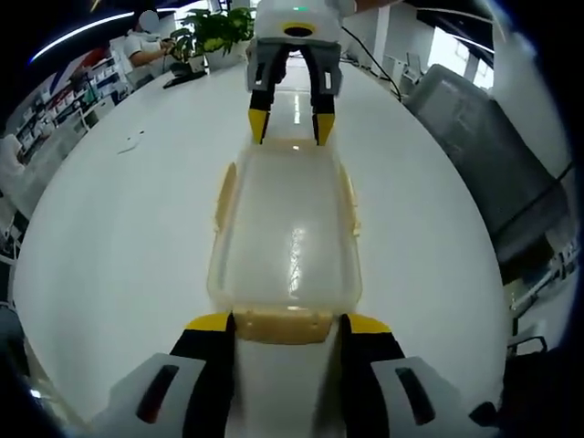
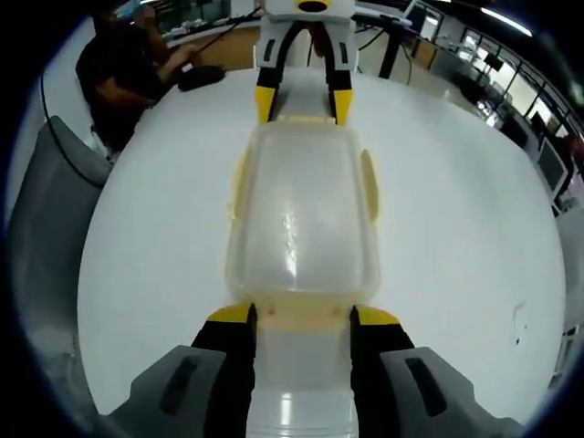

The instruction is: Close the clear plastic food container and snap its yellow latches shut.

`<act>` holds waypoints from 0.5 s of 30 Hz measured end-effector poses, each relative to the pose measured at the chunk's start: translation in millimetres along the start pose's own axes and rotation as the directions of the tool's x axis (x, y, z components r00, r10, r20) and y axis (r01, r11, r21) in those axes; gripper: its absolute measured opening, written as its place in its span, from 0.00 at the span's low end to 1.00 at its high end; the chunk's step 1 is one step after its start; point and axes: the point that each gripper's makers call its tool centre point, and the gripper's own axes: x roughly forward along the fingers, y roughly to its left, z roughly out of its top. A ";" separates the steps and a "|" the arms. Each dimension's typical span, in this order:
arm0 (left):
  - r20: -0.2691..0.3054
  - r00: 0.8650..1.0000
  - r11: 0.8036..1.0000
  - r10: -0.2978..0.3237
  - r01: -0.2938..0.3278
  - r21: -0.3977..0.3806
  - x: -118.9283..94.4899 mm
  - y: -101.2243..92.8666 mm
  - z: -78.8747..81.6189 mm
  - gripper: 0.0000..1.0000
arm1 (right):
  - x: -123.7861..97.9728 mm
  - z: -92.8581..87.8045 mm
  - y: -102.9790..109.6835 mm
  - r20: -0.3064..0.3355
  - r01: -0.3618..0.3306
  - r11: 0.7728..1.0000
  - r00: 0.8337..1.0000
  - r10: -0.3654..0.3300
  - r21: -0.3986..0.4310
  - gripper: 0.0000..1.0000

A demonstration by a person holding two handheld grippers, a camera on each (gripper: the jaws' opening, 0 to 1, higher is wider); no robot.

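Latches are the step in hand, by my judgement: I am standing one gripper at each short end of the container (image 1: 287, 242), which is lying lengthwise on the white table (image 1: 119, 246) with its lid seemingly already down. Nearest in the left gripper view, my left gripper (image 1: 287, 321) is straddling the near end latch (image 1: 285, 324), jaws spread wide, holding nothing. In the right gripper view my right gripper (image 2: 301, 315) is doing likewise at the opposite latch (image 2: 301, 315), also wide and empty. Next move probably calls for pressing each end flap down. Body is looking cloudy-clear, with pale yellow side latches (image 1: 224, 193) flared outward, seemingly unsnapped. Beyond, a plant (image 1: 214, 32).
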 end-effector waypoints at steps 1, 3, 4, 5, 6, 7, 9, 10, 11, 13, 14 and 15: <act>-0.002 1.000 1.000 -0.001 0.001 0.002 -0.2 0.0 -0.2 0.36 | -0.1 -0.4 0.4 -0.002 -0.003 1.000 1.000 0.003 -0.007 0.37; -0.002 1.000 1.000 -0.002 0.002 0.005 -0.3 0.2 -0.1 0.34 | -0.1 -0.5 0.7 -0.004 -0.003 1.000 1.000 0.003 -0.015 0.37; -0.001 1.000 1.000 -0.001 0.001 0.002 -0.5 0.1 -0.1 0.34 | -0.2 -0.6 0.5 -0.005 -0.003 1.000 1.000 0.003 -0.014 0.37; 0.001 1.000 1.000 0.001 -0.001 -0.001 -0.6 0.2 0.0 0.34 | 0.0 -0.8 0.3 -0.006 -0.003 1.000 1.000 0.002 -0.014 0.37; 0.002 1.000 1.000 0.002 -0.002 -0.001 -0.7 0.1 0.0 0.34 | 0.0 -0.9 0.2 -0.006 -0.002 1.000 1.000 0.002 -0.014 0.37; 0.005 1.000 1.000 0.004 -0.004 -0.004 -0.9 0.0 -0.1 0.34 | 0.0 -0.9 0.0 -0.007 -0.002 1.000 1.000 0.002 -0.015 0.37; 0.010 1.000 1.000 0.006 -0.006 -0.011 -1.2 0.3 -0.3 0.34 | 0.0 -1.1 -0.2 -0.010 0.001 1.000 1.000 -0.001 -0.014 0.37; 0.012 1.000 1.000 0.006 -0.006 -0.012 -1.2 0.3 -0.4 0.34 | -0.2 -1.1 -0.2 -0.011 0.003 1.000 1.000 -0.003 -0.016 0.36; 0.012 1.000 1.000 0.007 -0.007 -0.011 -1.2 0.3 -0.3 0.33 | -0.1 -1.0 -0.4 -0.010 0.003 1.000 1.000 -0.003 -0.017 0.36; 0.005 1.000 1.000 0.010 -0.010 -0.014 -1.4 0.2 -0.2 0.33 | -0.3 -1.1 -1.3 -0.012 0.006 1.000 1.000 -0.006 -0.018 0.35; -0.004 1.000 1.000 0.014 -0.014 -0.018 -1.3 0.1 0.1 0.33 | -0.6 -1.2 -1.5 -0.015 0.008 1.000 1.000 -0.008 -0.022 0.35; -0.010 1.000 1.000 0.015 -0.015 -0.017 -1.3 -0.2 0.5 0.33 | -0.8 -1.2 -1.3 -0.022 0.009 0.999 1.000 -0.010 -0.031 0.35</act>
